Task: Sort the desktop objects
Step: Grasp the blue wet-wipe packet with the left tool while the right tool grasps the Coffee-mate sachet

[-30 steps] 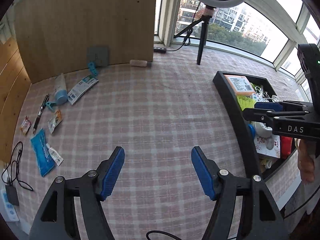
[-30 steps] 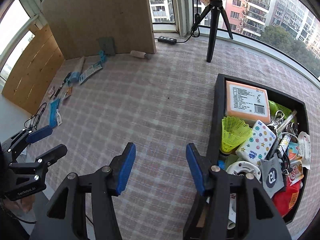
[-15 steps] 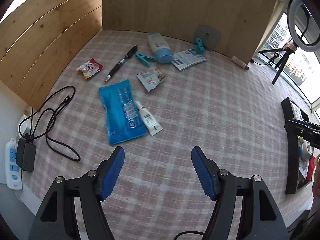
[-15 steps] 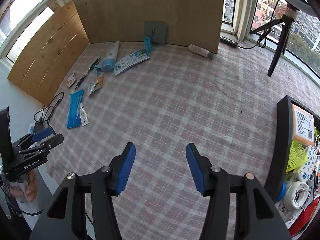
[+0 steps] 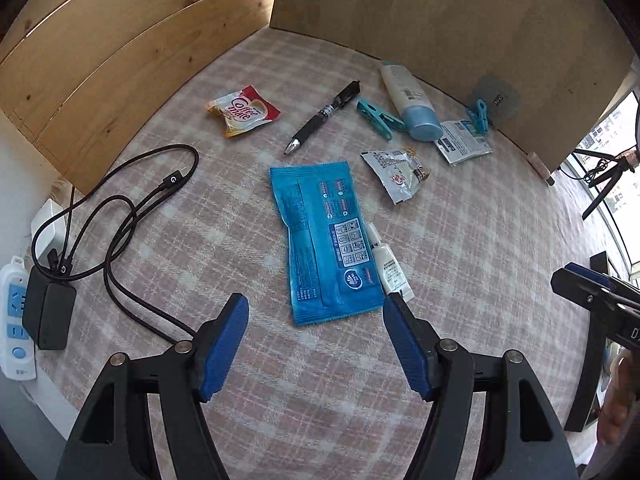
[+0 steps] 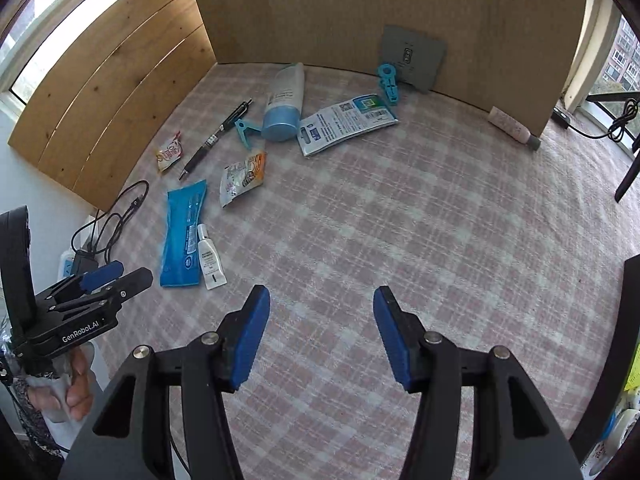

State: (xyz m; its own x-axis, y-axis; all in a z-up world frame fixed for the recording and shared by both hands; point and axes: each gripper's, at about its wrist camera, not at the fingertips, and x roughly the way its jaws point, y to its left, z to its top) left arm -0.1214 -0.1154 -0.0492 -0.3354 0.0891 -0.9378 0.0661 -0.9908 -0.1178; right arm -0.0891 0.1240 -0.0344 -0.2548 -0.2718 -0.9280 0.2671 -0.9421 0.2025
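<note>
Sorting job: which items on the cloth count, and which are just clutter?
To sort: blue packet, small tube, pen, creamer sachet, snack sachet, bottle, two clips, leaflet.

Clutter: cable, adapter, power strip, grey plate, tripod.

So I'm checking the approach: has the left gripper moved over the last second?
Yes. The left gripper swung away from the black bin toward the wooden panels; it is now just short of the blue packet.
</note>
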